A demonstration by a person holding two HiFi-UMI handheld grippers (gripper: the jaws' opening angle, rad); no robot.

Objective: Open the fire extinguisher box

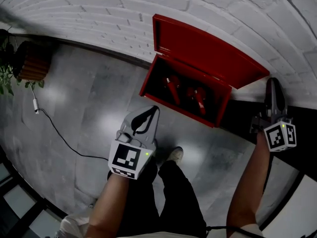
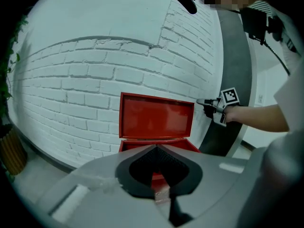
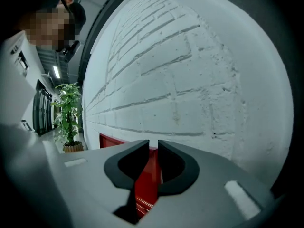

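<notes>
The red fire extinguisher box [image 1: 181,110] stands on the floor against the white brick wall, with its lid [image 1: 198,58] raised and leaning back on the wall. Two red extinguishers [image 1: 173,89] lie inside. My left gripper [image 1: 155,109] hovers just in front of the box, shut and empty. In the left gripper view [image 2: 157,147] its tips meet below the raised lid [image 2: 156,120]. My right gripper [image 1: 272,81] is by the lid's right corner, close to the wall and clear of the lid. Its jaws [image 3: 153,144] stand a narrow gap apart with nothing between them; the box [image 3: 147,175] shows beyond.
A potted plant in a wooden pot [image 1: 27,58] stands at the far left by the wall, and a cable [image 1: 59,135] trails across the grey floor. My shoe [image 1: 173,155] is just in front of the box. A dark panel [image 2: 235,80] adjoins the wall at the right.
</notes>
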